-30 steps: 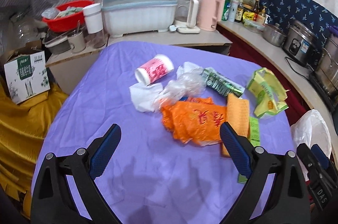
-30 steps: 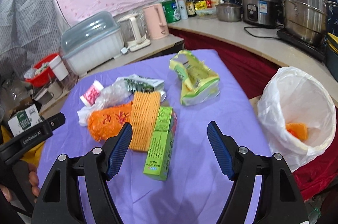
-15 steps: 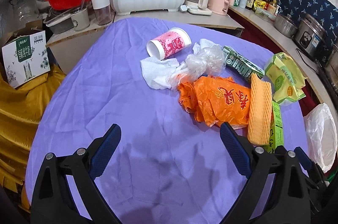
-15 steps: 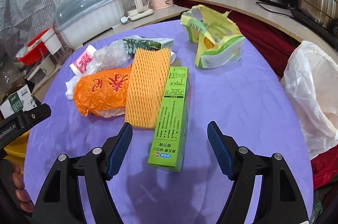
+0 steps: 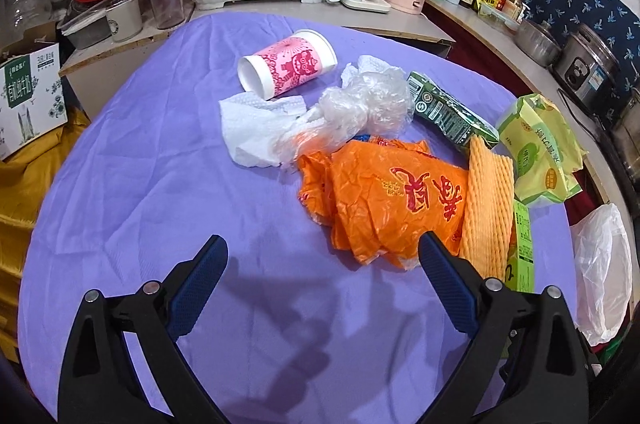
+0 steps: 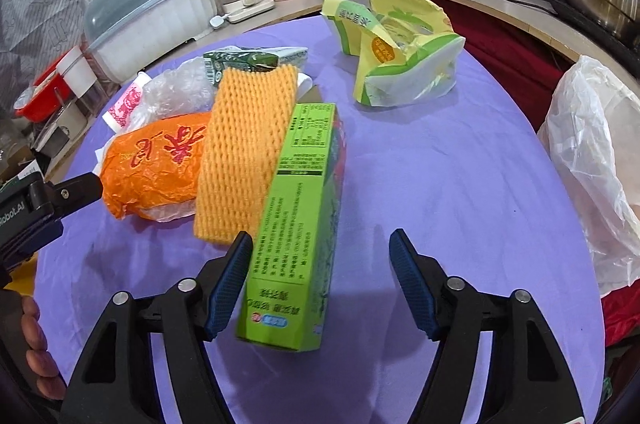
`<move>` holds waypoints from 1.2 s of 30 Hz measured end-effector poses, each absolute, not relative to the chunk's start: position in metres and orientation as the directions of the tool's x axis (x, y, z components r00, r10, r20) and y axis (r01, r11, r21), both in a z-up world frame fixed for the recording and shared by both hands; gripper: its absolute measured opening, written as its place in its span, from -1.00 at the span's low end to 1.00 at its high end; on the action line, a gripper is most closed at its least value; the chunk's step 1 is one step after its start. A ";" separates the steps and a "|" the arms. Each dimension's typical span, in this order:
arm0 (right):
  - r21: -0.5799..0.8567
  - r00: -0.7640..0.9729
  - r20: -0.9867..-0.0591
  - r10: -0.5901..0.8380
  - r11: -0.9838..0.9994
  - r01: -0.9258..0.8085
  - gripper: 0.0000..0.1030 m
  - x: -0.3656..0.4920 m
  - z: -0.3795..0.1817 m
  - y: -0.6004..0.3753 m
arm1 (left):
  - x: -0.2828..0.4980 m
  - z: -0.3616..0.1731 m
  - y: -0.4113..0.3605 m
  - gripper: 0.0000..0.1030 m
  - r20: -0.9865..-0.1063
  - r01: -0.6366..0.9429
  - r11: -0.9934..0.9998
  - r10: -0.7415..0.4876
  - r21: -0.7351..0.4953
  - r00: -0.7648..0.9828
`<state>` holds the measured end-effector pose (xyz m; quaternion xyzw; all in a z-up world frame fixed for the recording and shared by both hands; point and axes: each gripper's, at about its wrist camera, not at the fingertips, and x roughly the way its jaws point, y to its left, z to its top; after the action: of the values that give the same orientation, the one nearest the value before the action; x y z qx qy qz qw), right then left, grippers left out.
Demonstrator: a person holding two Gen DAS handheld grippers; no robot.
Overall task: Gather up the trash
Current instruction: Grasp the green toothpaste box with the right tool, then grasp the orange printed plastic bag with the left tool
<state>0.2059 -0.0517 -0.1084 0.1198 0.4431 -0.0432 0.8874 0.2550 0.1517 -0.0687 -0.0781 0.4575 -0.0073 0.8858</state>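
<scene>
Right claw (image 6: 320, 266) jaws apart, just been closing; green box (image 6: 300, 208) lies between the pads, left pad right beside it, right pad clear. Left claw (image 5: 322, 272) wide open over bare purple bench (image 5: 160, 184); orange bag (image 5: 384, 200) at its 1 o'clock. White bin bag (image 6: 592, 160) at 3 o'clock of box.

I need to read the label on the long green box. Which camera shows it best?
The right wrist view: the green box lies large and whole between the open tongs, its printed face up. The left wrist view catches only a thin strip behind the orange foam net.
</scene>
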 end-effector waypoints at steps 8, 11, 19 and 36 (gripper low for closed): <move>0.199 0.599 -0.800 0.038 0.958 0.205 -0.13 0.209 -0.113 -0.070 | 0.279 -0.078 0.142 0.77 -0.812 -0.061 0.984 -0.103 -0.169 0.575; 0.207 0.599 -0.800 0.049 0.958 0.198 -0.35 0.209 -0.114 -0.072 | 0.283 -0.080 0.138 0.63 -0.811 -0.052 0.982 -0.121 -0.184 0.572; 0.223 0.620 -0.782 0.066 0.958 0.179 -0.40 0.203 -0.106 -0.073 | 0.281 -0.081 0.131 -0.30 -0.828 -0.015 0.979 -0.164 -0.203 0.536; 0.235 0.724 -0.689 0.046 0.958 0.163 -0.43 0.153 -0.039 -0.084 | 0.225 -0.014 0.147 -0.76 -0.750 0.010 0.982 -0.149 -0.187 0.645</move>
<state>0.1530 -0.0845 -0.0392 0.1411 0.3704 -0.0318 0.9176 0.2253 0.1470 -0.0138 -0.0830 0.4191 -0.0441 0.9031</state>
